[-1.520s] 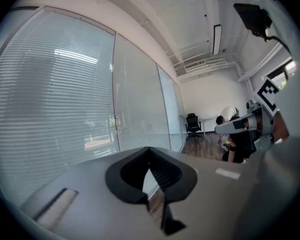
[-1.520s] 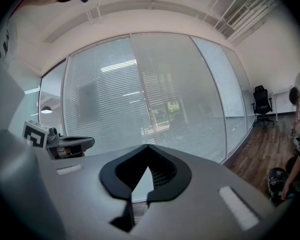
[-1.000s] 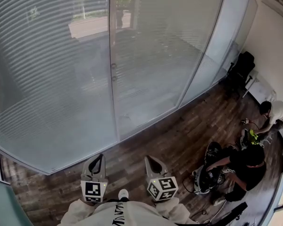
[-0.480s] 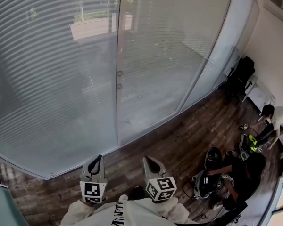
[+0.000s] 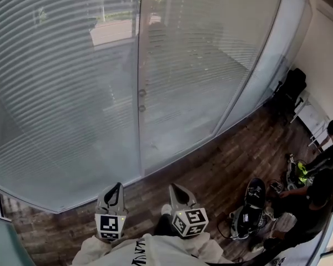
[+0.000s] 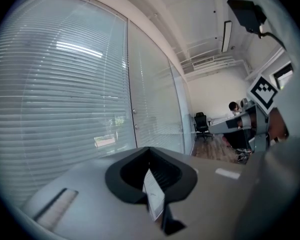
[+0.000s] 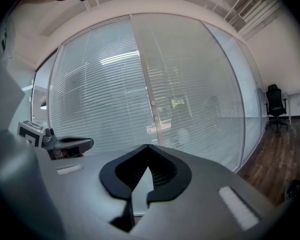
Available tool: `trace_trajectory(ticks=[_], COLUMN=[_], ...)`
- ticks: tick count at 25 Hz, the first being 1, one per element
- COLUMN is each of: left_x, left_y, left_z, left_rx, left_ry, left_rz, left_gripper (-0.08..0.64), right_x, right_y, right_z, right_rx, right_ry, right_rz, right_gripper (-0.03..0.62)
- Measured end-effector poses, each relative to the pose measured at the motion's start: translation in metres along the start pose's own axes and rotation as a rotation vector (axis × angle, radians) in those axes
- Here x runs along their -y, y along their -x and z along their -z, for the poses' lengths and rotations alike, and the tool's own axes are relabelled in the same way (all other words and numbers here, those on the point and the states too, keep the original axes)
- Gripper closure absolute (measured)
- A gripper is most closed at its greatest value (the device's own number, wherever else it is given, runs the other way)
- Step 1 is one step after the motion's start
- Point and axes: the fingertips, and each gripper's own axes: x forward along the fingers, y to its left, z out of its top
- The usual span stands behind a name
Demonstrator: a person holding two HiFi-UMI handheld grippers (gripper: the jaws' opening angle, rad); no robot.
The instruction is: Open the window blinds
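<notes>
Window blinds (image 5: 61, 93) ahead, across left and centre. Left gripper (image 5: 115, 187), right gripper (image 5: 172, 188) side by side before them. Chair (image 5: 293, 87) far right, on floor (image 5: 211, 165).

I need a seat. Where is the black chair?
Head view, right side: the chair stands on the wood floor at the right end of the blinds, beyond the seated person.

The window blinds (image 5: 61, 93) are now seen nearer, and their vertical frame post (image 5: 140, 82) has been shifted slightly rightward in the head view. The black chair (image 5: 293, 87) and the crouching people (image 5: 316, 195) have been pushed toward the right edge. A white shoe (image 5: 165, 209) has been stepped forward at bottom centre.
</notes>
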Motion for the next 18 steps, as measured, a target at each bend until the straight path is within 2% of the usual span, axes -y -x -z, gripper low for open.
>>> trace_trajectory(ticks=[18], left_x=[0.0], left_y=[-0.096], left_z=[-0.022], left_rx=[-0.032], left_ry=[-0.016], left_rz=[-0.072], left_gripper=[0.56], right_x=[0.072], right_y=[-0.075], right_z=[-0.033], right_rx=[-0.019], right_ry=[-0.026], right_rz=[-0.087], right_gripper=[0.592])
